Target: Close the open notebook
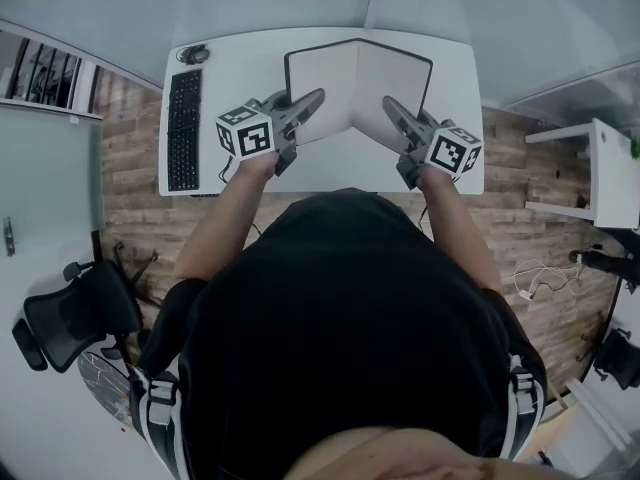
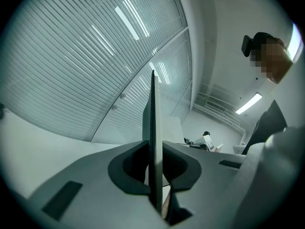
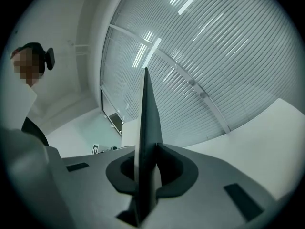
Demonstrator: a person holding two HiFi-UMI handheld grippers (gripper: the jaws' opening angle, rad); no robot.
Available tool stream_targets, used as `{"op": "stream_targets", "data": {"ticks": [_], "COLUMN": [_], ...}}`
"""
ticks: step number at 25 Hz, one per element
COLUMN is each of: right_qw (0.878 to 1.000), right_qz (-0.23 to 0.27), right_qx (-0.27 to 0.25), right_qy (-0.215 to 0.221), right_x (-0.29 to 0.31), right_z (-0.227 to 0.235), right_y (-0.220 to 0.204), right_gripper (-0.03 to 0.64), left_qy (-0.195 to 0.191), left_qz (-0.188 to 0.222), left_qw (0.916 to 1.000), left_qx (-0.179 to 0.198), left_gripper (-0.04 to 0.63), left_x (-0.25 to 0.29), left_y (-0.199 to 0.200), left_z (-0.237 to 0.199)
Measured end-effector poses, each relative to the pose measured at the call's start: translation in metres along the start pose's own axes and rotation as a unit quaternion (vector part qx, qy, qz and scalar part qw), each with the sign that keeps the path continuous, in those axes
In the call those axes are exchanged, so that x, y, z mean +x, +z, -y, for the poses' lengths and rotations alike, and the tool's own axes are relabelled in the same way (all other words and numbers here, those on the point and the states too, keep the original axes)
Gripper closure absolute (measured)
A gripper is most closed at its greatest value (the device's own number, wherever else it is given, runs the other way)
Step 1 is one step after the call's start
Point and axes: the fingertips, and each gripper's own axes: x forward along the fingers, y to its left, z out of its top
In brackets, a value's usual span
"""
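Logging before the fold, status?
Left gripper, right gripper: each shut on one cover of the notebook. Notebook open, not yet closed. Keyboard off left, nothing on the pages.

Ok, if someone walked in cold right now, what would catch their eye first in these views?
The black-covered notebook, open at the middle of the white desk, draws the eye first. The left hand-held gripper and the right hand-held gripper are each clamped on one half of it. In each gripper view that half shows edge-on as a dark blade between the jaws. A black keyboard lies at the desk's left end.
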Motion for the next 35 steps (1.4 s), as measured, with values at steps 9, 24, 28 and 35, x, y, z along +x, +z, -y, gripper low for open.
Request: {"op": "stream_targets", "data": {"ticks": [9, 24, 28, 35], "right_qw": [1.0, 0.999, 0.998, 0.998], "right_qz": [-0.018, -0.043, -0.048, -0.055], "right_qx": [0.017, 0.014, 0.013, 0.014], "right_qy": [0.006, 0.02, 0.026, 0.024], "right_x": [-0.009, -0.002, 0.003, -0.001], "right_z": [0.074, 0.093, 0.094, 0.104], "right_y": [0.047, 0.059, 0.062, 0.066], "right_gripper": [0.557, 0.557, 0.558, 0.558], "left_qy": [0.012, 0.026, 0.029, 0.029], "left_qz": [-0.015, -0.01, -0.009, -0.004], "left_qw": [0.9997, 0.999, 0.9989, 0.9984], "left_qx": [-0.012, -0.036, -0.035, -0.049], "left_gripper": [0.54, 0.541, 0.54, 0.54], "left_x": [0.087, 0.101, 0.099, 0.111], "left_y": [0.014, 0.02, 0.026, 0.026], "left_z": [-0.024, -0.031, -0.035, -0.037]}}
